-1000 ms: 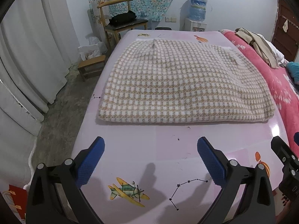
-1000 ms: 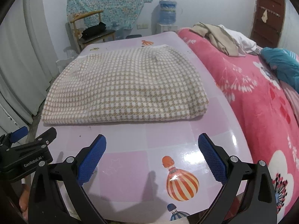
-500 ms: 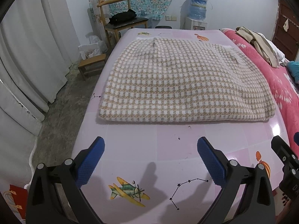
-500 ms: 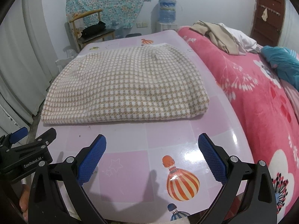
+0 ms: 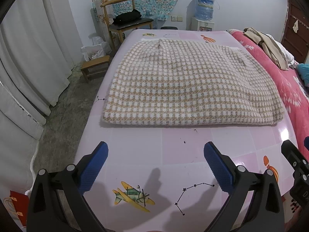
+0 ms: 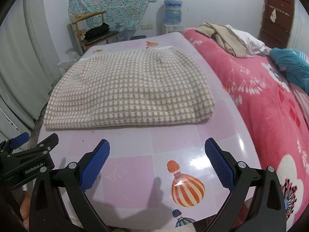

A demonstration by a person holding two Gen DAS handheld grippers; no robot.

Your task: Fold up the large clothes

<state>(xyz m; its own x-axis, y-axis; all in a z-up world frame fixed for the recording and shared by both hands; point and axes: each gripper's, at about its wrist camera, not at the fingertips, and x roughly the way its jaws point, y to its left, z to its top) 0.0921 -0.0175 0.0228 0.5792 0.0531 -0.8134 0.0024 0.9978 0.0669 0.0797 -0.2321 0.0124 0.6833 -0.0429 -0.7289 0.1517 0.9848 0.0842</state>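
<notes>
A beige and white checked garment (image 5: 185,85) (image 6: 131,89) lies folded flat into a thick rectangle on a glossy pink table (image 5: 158,154) (image 6: 135,154) printed with balloons and planes. Its near folded edge runs across the table ahead of both grippers. My left gripper (image 5: 156,150) hovers open over the bare near part of the table, short of the garment, nothing between its blue pads. My right gripper (image 6: 157,150) is open too, beside it on the right, holding nothing. Part of each gripper shows at the edge of the other's view.
A pink floral blanket (image 6: 270,106) covers the bed right of the table, with beige clothes (image 6: 227,38) and a teal item (image 6: 289,65) on it. A wooden chair (image 5: 125,23), a low stool (image 5: 94,65), a water dispenser (image 5: 204,9) and white curtains (image 5: 29,58) stand beyond and left.
Both grippers have drawn slightly back or shifted little; the garment lies unchanged and both stay open.
</notes>
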